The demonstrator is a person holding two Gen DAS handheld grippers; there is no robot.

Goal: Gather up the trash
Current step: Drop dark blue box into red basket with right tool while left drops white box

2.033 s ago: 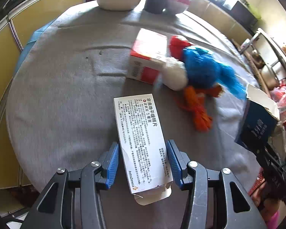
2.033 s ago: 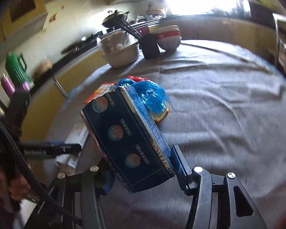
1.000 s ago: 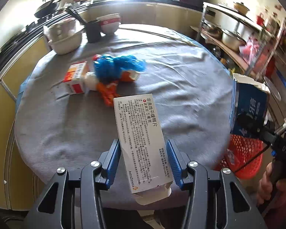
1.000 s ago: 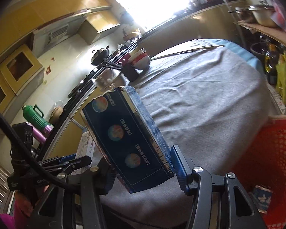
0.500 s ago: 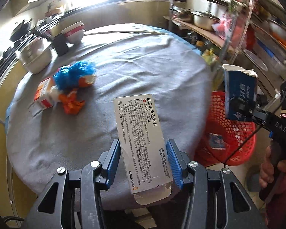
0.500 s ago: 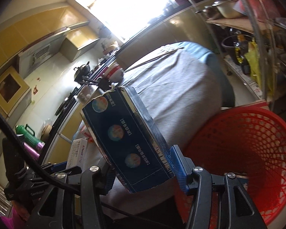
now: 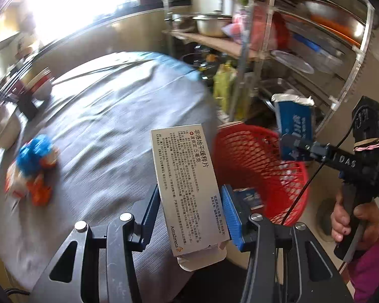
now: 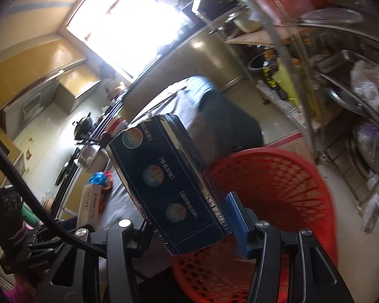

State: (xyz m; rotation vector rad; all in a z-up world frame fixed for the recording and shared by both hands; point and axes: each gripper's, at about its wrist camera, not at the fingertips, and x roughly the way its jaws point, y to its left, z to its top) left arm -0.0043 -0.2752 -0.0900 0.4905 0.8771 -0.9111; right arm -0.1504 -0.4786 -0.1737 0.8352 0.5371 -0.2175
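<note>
Left wrist view: the left gripper (image 7: 189, 210) clamps a white carton (image 7: 187, 184) printed "AstraZeneca" with Chinese text between its blue pads, past the table (image 7: 108, 126) edge, beside the red basket (image 7: 255, 166). Right wrist view: the right gripper (image 8: 189, 217) grips a dark blue box (image 8: 161, 176) bearing three round emblems, above the basket's near rim.

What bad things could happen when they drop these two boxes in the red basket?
1. The white box in the left gripper looks short of the red basket, above the table edge; dropped now, it might miss.
2. The blue box is long and tilted; it could catch the rim and tip out.
</note>
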